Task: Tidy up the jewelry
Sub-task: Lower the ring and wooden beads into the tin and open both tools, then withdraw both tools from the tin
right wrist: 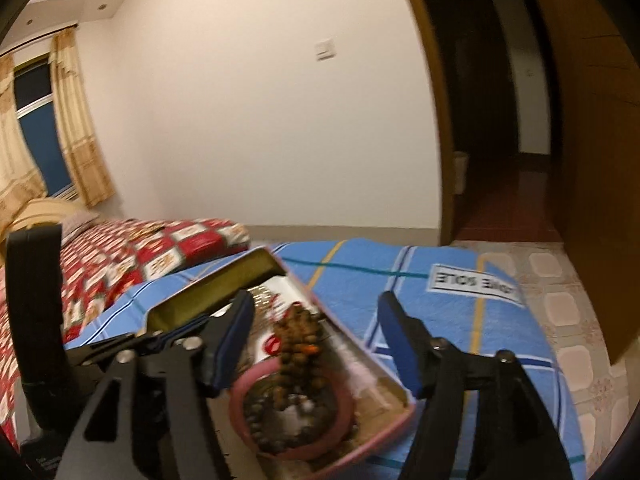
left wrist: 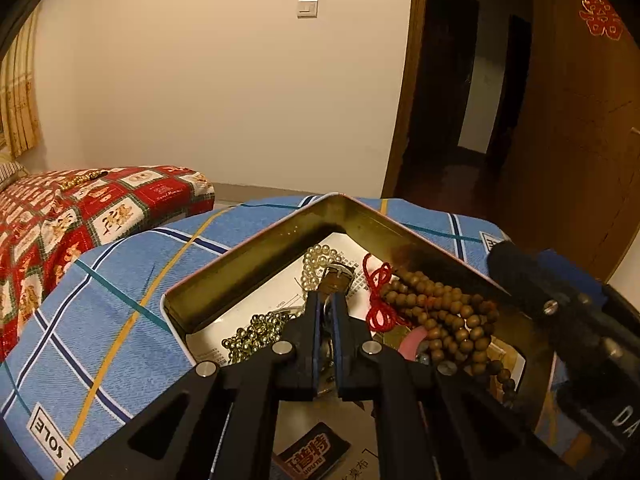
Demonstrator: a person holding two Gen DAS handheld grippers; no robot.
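Centre of the left view: left gripper (left wrist: 326,300) nipped nearly closed on a buckled watch (left wrist: 338,276) over the tin (left wrist: 256,256) — apparently to drop it among wooden beads (left wrist: 440,308); right gripper (right wrist: 316,316) gapes wide, empty — likely waiting.

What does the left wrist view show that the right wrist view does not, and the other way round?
Only the left wrist view shows the left gripper shut on a watch, the gold bead chains and the red knotted cord inside the tin.

Only the right wrist view shows the right gripper open above the tin, a pink bangle, the window and the tiled floor.

Both show the metal tin, the brown wooden bead strand, the blue plaid cloth, the red patterned quilt and the light switch.
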